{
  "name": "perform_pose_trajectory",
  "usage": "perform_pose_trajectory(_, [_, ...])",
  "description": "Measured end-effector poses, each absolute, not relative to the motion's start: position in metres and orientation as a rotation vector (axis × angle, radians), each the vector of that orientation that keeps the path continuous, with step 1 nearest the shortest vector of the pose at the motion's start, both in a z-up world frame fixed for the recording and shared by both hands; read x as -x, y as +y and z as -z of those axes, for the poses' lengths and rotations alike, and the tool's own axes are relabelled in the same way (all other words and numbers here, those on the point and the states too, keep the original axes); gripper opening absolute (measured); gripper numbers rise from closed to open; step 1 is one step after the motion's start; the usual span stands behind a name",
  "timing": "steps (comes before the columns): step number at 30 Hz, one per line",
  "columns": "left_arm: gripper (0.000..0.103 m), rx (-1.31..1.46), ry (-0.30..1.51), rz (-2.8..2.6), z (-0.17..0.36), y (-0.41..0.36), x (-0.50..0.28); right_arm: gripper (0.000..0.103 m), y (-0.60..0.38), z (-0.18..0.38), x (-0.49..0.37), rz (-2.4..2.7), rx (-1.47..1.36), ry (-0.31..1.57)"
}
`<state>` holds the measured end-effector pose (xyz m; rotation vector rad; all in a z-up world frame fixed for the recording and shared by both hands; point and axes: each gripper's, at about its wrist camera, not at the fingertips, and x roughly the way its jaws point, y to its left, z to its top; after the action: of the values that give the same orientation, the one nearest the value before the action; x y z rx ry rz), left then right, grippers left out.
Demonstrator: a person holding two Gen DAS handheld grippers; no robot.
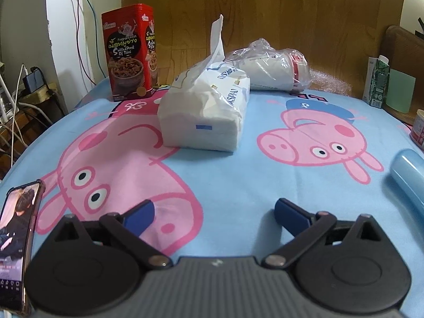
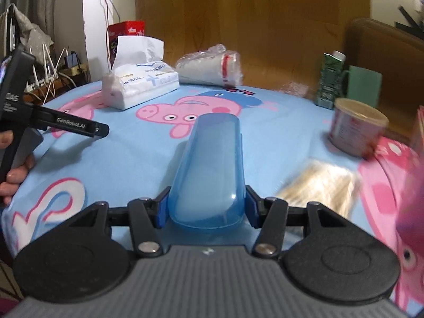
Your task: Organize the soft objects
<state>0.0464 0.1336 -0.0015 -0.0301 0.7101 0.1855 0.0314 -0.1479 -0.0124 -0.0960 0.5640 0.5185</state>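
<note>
Your left gripper [image 1: 213, 212] hovers low over the blue cartoon-pig blanket [image 1: 265, 180] with its blue pads [image 1: 139, 213] spread wide apart and nothing between them. Straight ahead of those tongs, a little to the left of their centre line, lies the soft tissue pack [image 1: 205, 108], resting on the blanket with one sheet pulled up out of its top. Just behind the pack and to its right lies a sleeve of paper cups in clear plastic [image 1: 273, 70], on its side. Farther back on the left stands the red snack tin [image 1: 129, 53], upright. A phone [image 1: 16, 249] lies close beside the left finger, its screen lit.

Your right gripper [image 2: 208, 206] is clamped on a translucent blue plastic container [image 2: 212, 169], which lies lengthwise between the fingers and points away from you; both pads press on its near, rounded end. From this side the tissue pack [image 2: 140, 84] sits well ahead and to the left of the tongs, with the cup sleeve [image 2: 212, 67] just to its right. To the right of the tongs stands a round can with a tan lid [image 2: 356, 128], and behind it a green carton [image 2: 330, 79]. A pale, blurred object lies on the blanket near the right finger; you cannot tell what it is.
</note>
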Motion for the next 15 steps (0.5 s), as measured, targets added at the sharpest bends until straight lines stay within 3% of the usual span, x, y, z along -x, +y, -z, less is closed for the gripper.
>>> perform_pose_trajectory(3, [0.100, 0.059, 0.719, -0.140, 0.000, 0.129, -0.043, 0.066, -0.153, 0.012, -0.026, -0.514, 0.059, 0.561])
perform_pose_trajectory(15, [0.099, 0.098, 0.750, 0.118, -0.004, 0.068, -0.040, 0.071, -0.155, 0.013, -0.019, -0.525, 0.040, 0.551])
